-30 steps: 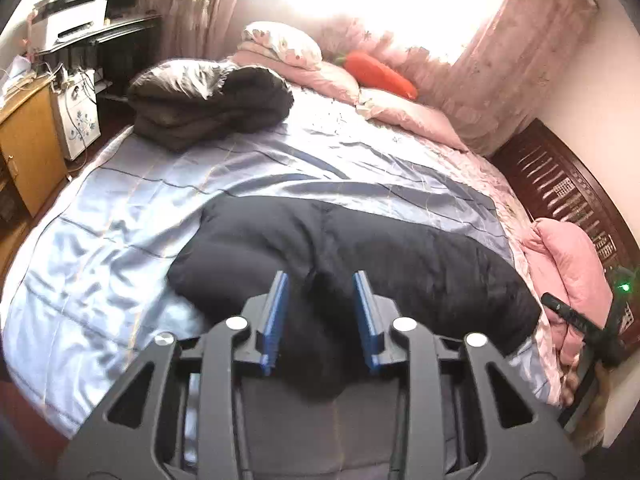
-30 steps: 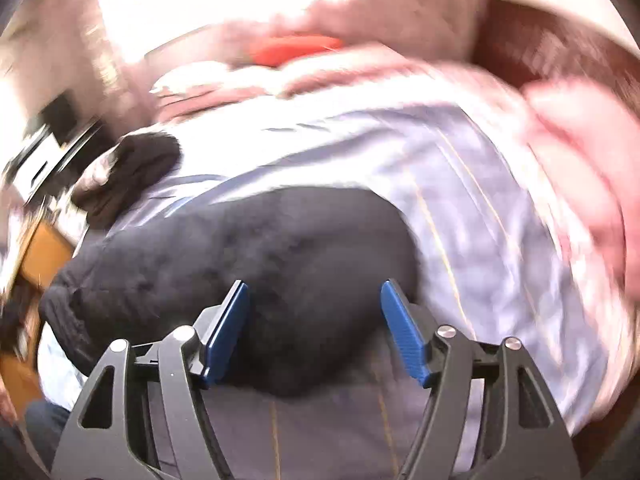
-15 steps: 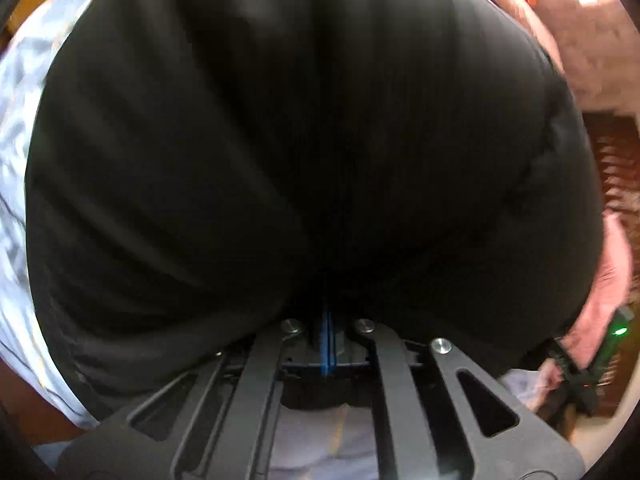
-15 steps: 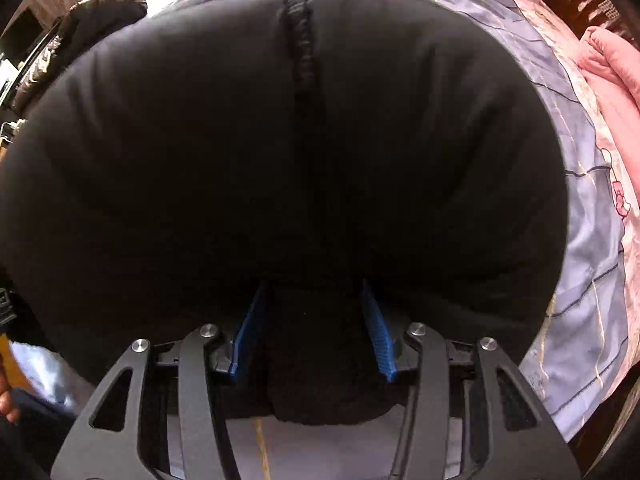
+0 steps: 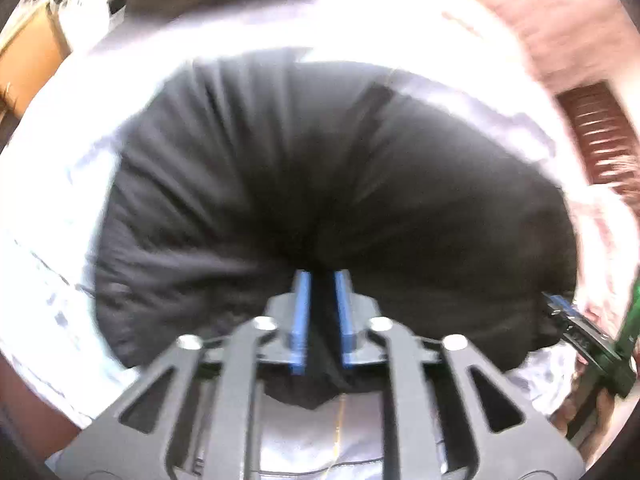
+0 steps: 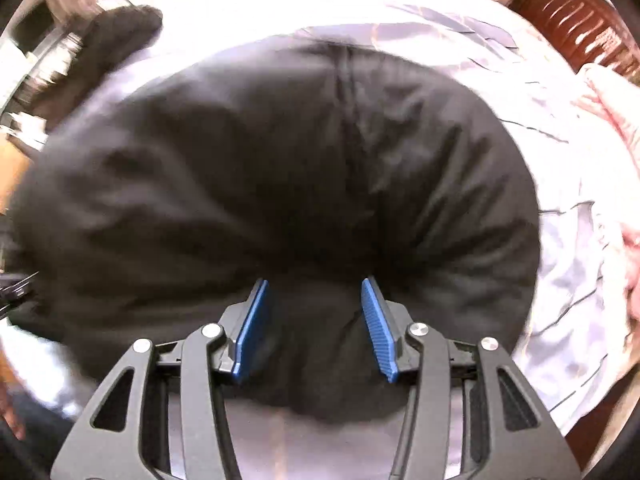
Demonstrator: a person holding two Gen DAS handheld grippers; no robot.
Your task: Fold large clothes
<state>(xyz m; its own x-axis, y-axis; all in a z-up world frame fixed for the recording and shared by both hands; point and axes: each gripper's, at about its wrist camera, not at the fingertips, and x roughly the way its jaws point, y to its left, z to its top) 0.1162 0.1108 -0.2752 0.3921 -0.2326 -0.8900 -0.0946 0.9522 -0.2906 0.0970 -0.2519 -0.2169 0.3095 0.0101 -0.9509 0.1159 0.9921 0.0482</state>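
On the pale blue quilted bed (image 6: 568, 264), the bulky black padded garment (image 6: 280, 168) lies bunched, folding unfinished, its near edge between the opening left claw (image 5: 322, 276) pads and the half-spread right claw (image 6: 316, 284).

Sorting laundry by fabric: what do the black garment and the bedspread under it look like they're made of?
Black garment: looks like matte, padded fabric, puffy with soft creases; possibly a quilted coat. Bedspread: pale blue, slightly shiny like satin, with stitched quilting lines; glare leaves it uncertain.
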